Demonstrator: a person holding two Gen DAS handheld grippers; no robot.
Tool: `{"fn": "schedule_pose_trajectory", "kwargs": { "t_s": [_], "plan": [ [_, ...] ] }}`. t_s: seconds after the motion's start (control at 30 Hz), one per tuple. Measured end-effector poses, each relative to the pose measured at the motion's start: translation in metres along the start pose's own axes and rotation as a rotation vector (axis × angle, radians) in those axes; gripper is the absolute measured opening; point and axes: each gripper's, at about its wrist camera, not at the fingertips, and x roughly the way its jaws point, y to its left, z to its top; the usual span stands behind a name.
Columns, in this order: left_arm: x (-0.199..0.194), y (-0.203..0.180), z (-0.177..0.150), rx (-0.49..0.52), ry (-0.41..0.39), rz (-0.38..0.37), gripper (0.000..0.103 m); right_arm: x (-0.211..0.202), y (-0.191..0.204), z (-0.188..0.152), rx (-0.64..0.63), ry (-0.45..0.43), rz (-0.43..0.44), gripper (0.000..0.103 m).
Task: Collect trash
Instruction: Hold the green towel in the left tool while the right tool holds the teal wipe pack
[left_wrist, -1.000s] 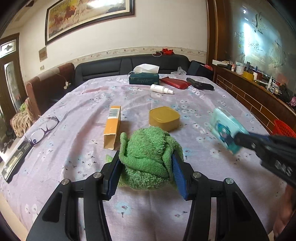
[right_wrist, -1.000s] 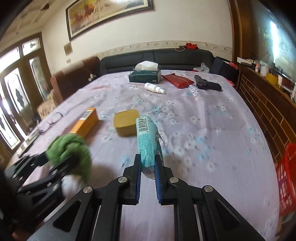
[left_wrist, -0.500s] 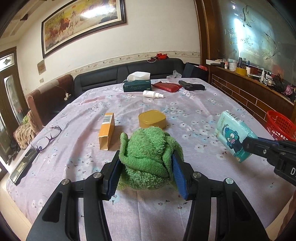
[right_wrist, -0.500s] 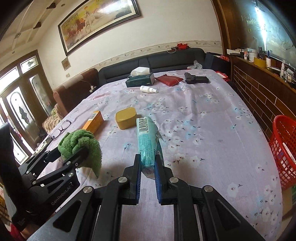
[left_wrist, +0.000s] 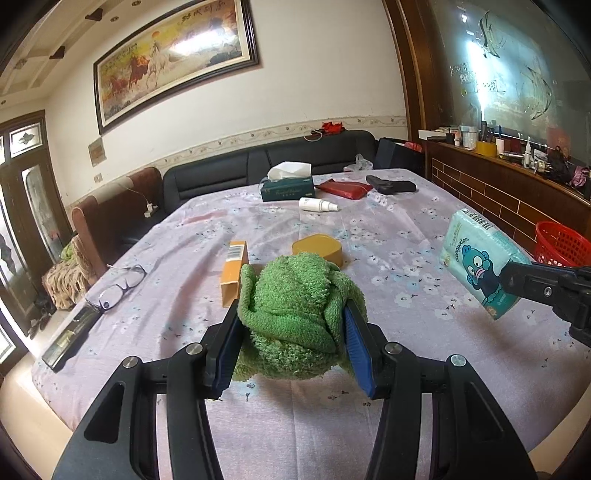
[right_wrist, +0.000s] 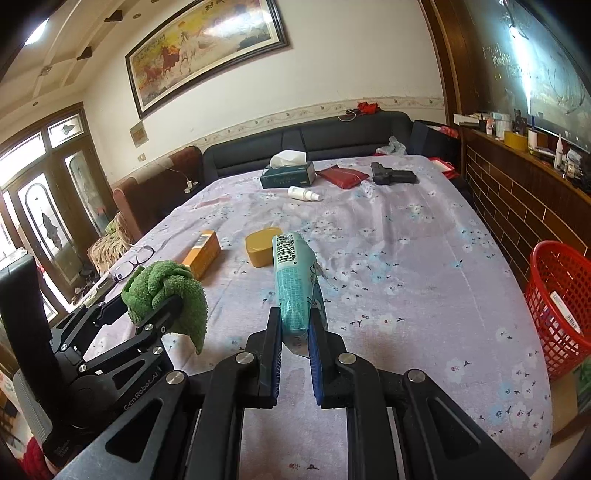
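Note:
My left gripper (left_wrist: 291, 325) is shut on a bunched green towel (left_wrist: 295, 306) and holds it above the near part of the table; it also shows in the right wrist view (right_wrist: 162, 291). My right gripper (right_wrist: 295, 325) is shut on a teal tissue pack (right_wrist: 295, 280) with a cartoon print, held above the table; the pack also shows in the left wrist view (left_wrist: 480, 262). A red mesh basket (right_wrist: 557, 306) stands on the floor past the table's right edge. An orange carton (left_wrist: 233, 269) and a yellow tin (left_wrist: 317, 249) lie mid-table.
The table has a lilac flowered cloth (right_wrist: 406, 236). At its far end lie a green tissue box (right_wrist: 288, 175), a white spray bottle (right_wrist: 303, 194), a red pouch (right_wrist: 343, 175) and a black toy gun (right_wrist: 393, 175). Glasses (left_wrist: 118, 284) lie near the left edge.
Both grippers have lifted and pulled back from the table with their loads still held. The red basket has come further into the right wrist view.

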Motion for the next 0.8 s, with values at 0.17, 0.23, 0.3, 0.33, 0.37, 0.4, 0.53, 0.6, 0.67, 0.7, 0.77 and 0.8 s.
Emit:
{"fn": "schedule_pose_trajectory", "kwargs": {
  "t_s": [0.17, 0.23, 0.3, 0.33, 0.37, 0.4, 0.53, 0.6, 0.67, 0.7, 0.77, 0.8],
  "plan": [
    [-0.0003, -0.0006, 0.0008, 0.009, -0.005, 0.005, 0.051, -0.0011, 0.0037, 0.0005, -0.010, -0.002, 0.009, 0.014],
    [0.0013, -0.0005, 0.0005, 0.009, -0.001, 0.006, 0.051, 0.0000, 0.0046, 0.0006, -0.009, 0.001, 0.012, 0.014],
    [0.0031, -0.0012, 0.0004, 0.009, 0.005, 0.004, 0.051, 0.0013, 0.0052, 0.0009, -0.011, 0.005, 0.013, 0.014],
    [0.0032, -0.0011, -0.0002, 0.009, 0.007, 0.003, 0.051, 0.0019, 0.0050, 0.0007, -0.010, 0.006, 0.012, 0.014],
    [0.0032, -0.0017, -0.0007, 0.009, 0.009, 0.002, 0.051, 0.0017, 0.0050, 0.0005, -0.009, 0.007, 0.012, 0.014],
    [0.0034, -0.0016, -0.0010, 0.009, 0.011, 0.000, 0.051, 0.0020, 0.0047, 0.0004, -0.007, 0.009, 0.012, 0.014],
    [0.0026, -0.0018, -0.0019, 0.006, 0.013, -0.006, 0.051, 0.0023, 0.0041, 0.0012, -0.005, 0.012, 0.011, 0.014],
    [0.0029, -0.0023, -0.0021, 0.008, 0.013, -0.006, 0.051, 0.0025, 0.0039, 0.0010, -0.008, 0.012, 0.014, 0.014],
    [0.0032, -0.0023, -0.0020, 0.007, 0.015, -0.007, 0.051, 0.0018, 0.0058, 0.0012, -0.009, 0.010, 0.013, 0.014],
    [0.0036, -0.0023, -0.0020, 0.007, 0.015, -0.009, 0.051, 0.0022, 0.0058, 0.0011, -0.010, 0.012, 0.014, 0.014],
    [0.0039, -0.0025, -0.0021, 0.007, 0.016, -0.009, 0.051, 0.0021, 0.0059, 0.0009, -0.007, 0.015, 0.017, 0.014],
    [0.0042, -0.0026, -0.0023, 0.006, 0.018, -0.010, 0.051, 0.0024, 0.0056, 0.0008, -0.006, 0.017, 0.018, 0.014]
  ]
}}
